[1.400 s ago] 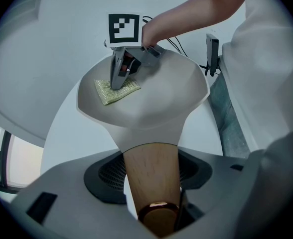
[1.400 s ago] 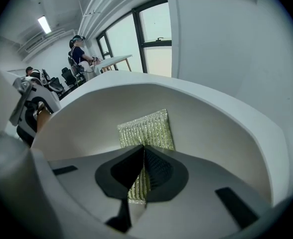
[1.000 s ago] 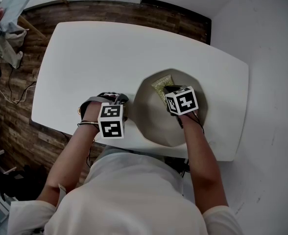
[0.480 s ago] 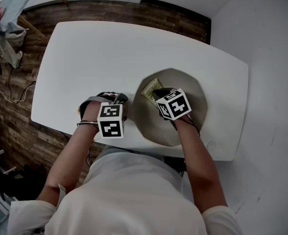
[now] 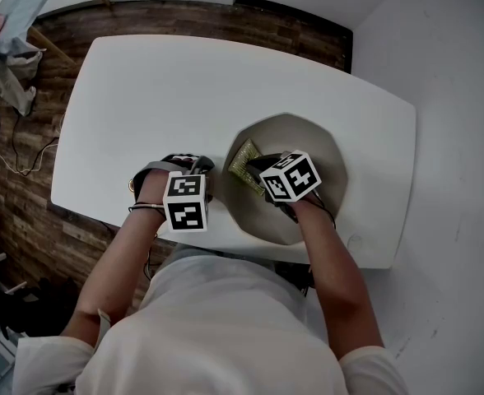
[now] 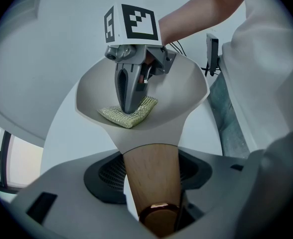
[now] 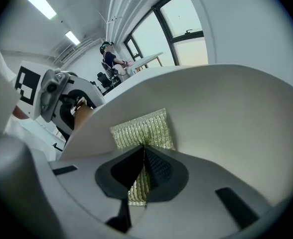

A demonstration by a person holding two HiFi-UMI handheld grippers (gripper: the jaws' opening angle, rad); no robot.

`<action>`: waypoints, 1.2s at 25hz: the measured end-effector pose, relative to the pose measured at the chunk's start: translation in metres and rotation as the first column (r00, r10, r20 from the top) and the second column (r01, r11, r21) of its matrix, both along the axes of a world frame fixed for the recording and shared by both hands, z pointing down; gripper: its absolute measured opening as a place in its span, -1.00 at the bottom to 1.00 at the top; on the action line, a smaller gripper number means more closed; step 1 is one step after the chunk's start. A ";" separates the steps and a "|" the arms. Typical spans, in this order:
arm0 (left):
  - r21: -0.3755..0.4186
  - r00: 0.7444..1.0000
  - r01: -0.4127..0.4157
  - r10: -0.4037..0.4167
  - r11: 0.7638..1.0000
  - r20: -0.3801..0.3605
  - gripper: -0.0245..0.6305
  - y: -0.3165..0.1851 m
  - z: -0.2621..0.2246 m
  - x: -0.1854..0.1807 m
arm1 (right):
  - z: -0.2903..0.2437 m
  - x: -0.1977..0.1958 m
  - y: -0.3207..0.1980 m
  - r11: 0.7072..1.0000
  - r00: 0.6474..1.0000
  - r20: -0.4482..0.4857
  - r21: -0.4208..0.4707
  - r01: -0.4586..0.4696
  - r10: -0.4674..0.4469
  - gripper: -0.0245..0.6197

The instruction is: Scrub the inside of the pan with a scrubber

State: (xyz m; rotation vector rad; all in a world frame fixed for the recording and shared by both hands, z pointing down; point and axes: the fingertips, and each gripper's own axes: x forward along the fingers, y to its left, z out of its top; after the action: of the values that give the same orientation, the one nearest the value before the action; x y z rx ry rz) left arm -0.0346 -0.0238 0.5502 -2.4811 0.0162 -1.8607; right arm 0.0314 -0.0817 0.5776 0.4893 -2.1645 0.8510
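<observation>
While set on a white table (image 5: pixel 143 81) over plank flooring (image 5: pixel 28 196), pan (image 5: pixel 318 151) is clamped at its handle (image 6: pixel 151 168) by left gripper (image 5: pixel 197 169); scrubber (image 5: pixel 244 161) is pinched by right gripper (image 5: pixel 262 168).

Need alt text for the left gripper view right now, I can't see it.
The left tool grips the pan by its wooden handle at the bottom of the picture. Beyond it, the right tool pinches a yellow-green scrubber and holds it against the inside of the pan.
</observation>
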 end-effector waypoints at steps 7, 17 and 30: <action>0.005 1.000 0.004 -0.004 1.000 0.000 -0.11 0.000 0.000 -0.002 | -0.001 -0.008 0.014 0.998 0.998 0.030 -0.048 0.050 -0.049 -0.85; 0.008 1.000 0.013 -0.013 1.000 0.001 -0.11 0.000 0.000 -0.002 | -0.002 -0.010 0.037 0.982 0.988 0.058 -0.113 0.152 -0.146 -0.85; 0.010 1.000 0.024 -0.024 1.000 -0.002 -0.11 0.000 0.000 -0.003 | -0.002 -0.006 0.069 0.933 0.955 0.042 -0.202 0.297 -0.295 -0.85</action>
State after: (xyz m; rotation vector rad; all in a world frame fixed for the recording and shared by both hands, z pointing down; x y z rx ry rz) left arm -0.0371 -0.0239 0.5501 -2.4877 0.0549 -1.8621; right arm 0.0258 -0.0125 0.5758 0.0505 -2.0618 0.8945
